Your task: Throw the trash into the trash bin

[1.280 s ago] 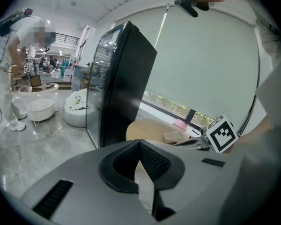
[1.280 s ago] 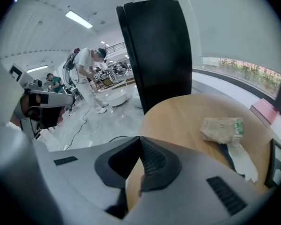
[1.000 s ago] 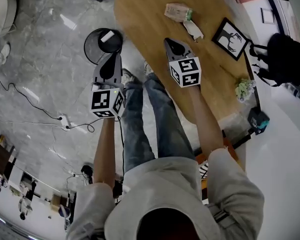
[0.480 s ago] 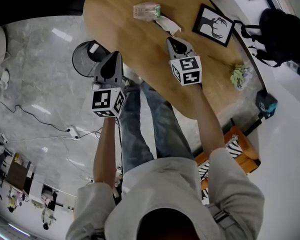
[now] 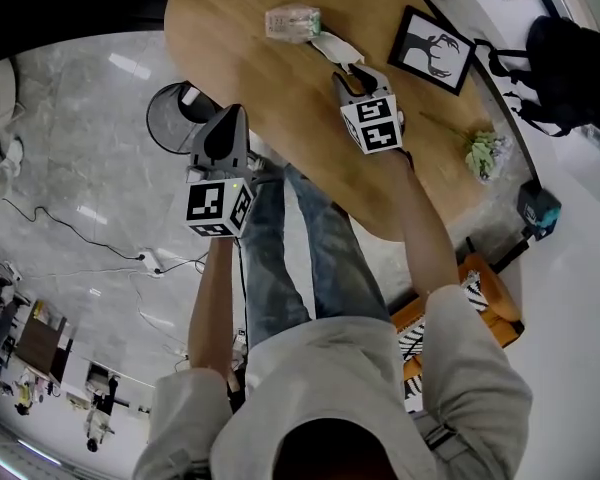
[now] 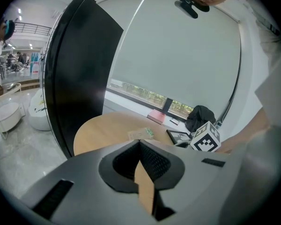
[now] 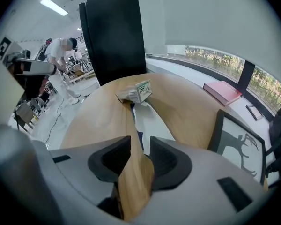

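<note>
In the head view, the trash lies at the far end of the table [image 5: 280, 108]: a small carton [image 5: 292, 21] and, just nearer the person, a crumpled white wrapper [image 5: 336, 48]. The right gripper [image 5: 350, 72] reaches over the table and tips down at the wrapper's near end, apparently lining up a pick. The left gripper [image 5: 230, 118] hangs off the table's left edge above the floor, near the trash bin [image 5: 160, 128] beside the table, probably kept clear of the working hand. In the left gripper view, the jaws are pressed together with nothing between them, and the carton [image 6: 141, 134] shows far off on the table. In the right gripper view, the jaws have just been opening and now stand narrowly apart with only tabletop in the gap. The wrapper [image 7: 152, 121] lies straight ahead just past the tips, with the carton [image 7: 136, 92] behind it. Neither piece of trash is gripped yet.
</note>
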Demonstrator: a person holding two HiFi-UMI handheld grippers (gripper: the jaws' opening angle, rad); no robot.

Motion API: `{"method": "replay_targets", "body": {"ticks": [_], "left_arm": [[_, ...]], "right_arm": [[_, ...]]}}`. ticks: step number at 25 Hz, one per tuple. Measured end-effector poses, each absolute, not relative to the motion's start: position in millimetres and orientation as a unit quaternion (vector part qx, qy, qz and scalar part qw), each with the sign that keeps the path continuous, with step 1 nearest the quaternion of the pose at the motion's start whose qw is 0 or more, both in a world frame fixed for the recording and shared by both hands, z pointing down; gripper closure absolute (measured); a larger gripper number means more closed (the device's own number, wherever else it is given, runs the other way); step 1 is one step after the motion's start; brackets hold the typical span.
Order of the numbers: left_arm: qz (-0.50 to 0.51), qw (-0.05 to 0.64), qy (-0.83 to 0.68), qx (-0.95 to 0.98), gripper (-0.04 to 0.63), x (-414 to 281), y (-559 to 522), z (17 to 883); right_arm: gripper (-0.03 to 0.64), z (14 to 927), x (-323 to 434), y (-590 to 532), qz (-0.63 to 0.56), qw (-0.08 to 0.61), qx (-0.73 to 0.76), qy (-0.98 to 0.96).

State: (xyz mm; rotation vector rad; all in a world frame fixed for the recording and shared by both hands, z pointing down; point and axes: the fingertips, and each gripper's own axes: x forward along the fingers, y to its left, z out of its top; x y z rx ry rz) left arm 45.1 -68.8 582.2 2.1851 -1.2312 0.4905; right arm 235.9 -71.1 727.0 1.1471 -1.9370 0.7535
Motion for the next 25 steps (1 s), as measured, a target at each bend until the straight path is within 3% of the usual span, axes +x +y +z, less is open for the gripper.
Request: {"method": "replay_targets", "body": {"ticks": [8,25], "left_arm": [[0.187,0.295,-0.472,0.81,0.578,30.7,-63.6,587.0],[0.161,0.286,-0.476,0.816,0.578,30.1,-72.2,566.9]], "right_arm": [[0.581,734.5,227.6,-79.7,0.301,0.38,0.442,-0.755],[0.588,666.1,205.5,-65.6,0.292,0.309,0.478,-0.769]]}}
